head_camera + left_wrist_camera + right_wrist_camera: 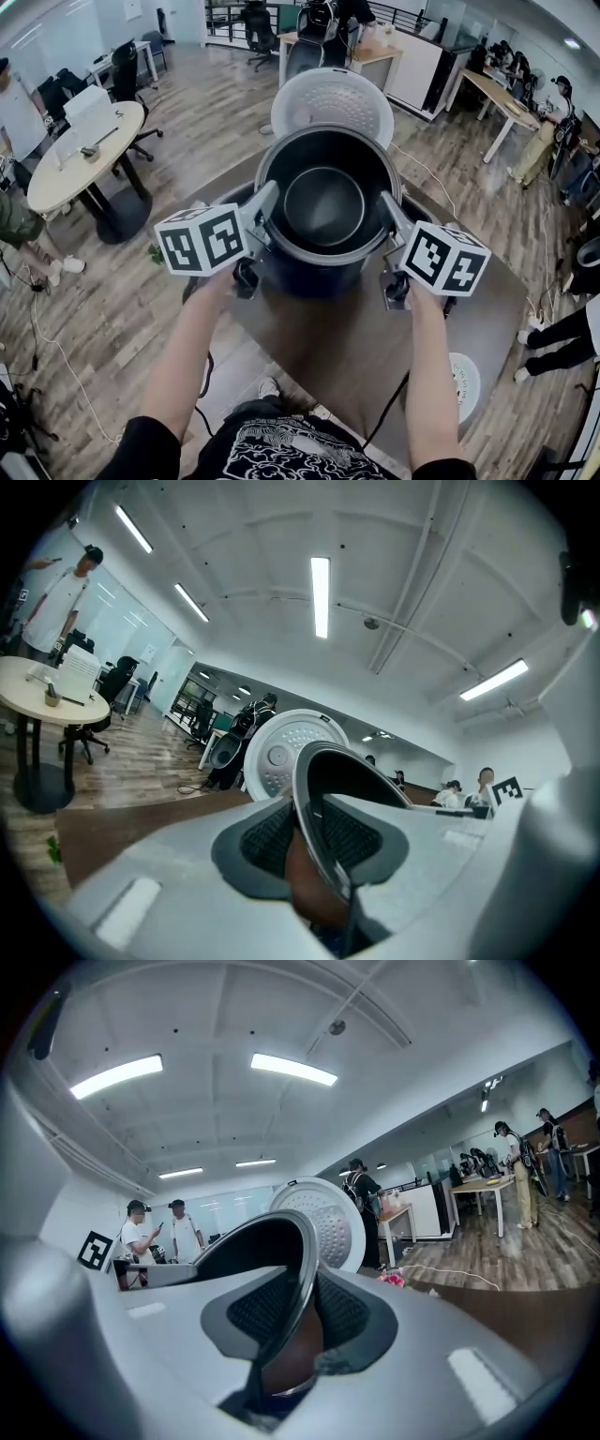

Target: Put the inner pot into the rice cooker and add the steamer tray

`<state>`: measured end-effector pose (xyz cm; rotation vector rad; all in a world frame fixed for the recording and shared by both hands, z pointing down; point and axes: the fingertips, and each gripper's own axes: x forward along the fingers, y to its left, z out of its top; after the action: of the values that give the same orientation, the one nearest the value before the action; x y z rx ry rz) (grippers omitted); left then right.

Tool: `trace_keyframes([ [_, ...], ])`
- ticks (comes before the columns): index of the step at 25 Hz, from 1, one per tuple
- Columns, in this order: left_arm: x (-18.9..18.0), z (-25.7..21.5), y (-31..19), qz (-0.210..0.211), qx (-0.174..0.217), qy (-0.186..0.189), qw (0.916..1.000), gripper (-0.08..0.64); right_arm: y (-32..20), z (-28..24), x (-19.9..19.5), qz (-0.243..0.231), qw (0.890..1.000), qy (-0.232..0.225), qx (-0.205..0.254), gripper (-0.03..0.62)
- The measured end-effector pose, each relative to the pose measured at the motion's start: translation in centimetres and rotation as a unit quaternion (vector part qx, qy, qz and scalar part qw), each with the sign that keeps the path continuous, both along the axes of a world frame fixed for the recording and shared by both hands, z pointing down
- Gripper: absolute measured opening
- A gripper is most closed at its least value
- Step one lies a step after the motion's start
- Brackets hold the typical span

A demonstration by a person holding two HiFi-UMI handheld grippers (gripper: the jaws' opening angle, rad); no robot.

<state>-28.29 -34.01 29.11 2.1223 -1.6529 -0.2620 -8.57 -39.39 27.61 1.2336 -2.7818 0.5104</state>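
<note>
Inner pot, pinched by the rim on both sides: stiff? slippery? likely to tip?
Probably stiff: the inner pot looks round though the left gripper and right gripper pinch only its thin rim. The metal looks smooth, so it may slip in the grip. Held at two opposite points, it could pivot and tilt.

A brown table [319,347] bears the rice cooker [333,98] and a white disc [464,384].

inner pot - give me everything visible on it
Round, deep inner pot, dark inside with a flat bottom, metal-looking, bright thin rim. Empty and upright. The left gripper and right gripper are shut on opposite sides of its rim. Behind it stands the cooker's open white lid; whether it is seated in the cooker can't be told.
</note>
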Motion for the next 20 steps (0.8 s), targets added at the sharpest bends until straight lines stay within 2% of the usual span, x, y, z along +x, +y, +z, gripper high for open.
trace_keyframes([
  [4, -2.4, 2.4, -0.9, 0.007, -0.024, -0.005, 0.9997, 0.098, -0.7, 2.9, -2.1, 0.012, 0.999, 0.003, -0.033, 0.095],
  [13, -1.7, 6.6, -4.2, 0.035, -0.063, -0.018, 0.9972, 0.098, -2.7, 8.6, -1.2, 0.055, 0.994, 0.040, -0.087, 0.103],
  [20, -1.1, 9.7, -5.4, 0.055, -0.088, -0.066, 0.9924, 0.098, -3.1, 12.5, -0.5, 0.082, 0.987, 0.084, -0.107, 0.117],
])
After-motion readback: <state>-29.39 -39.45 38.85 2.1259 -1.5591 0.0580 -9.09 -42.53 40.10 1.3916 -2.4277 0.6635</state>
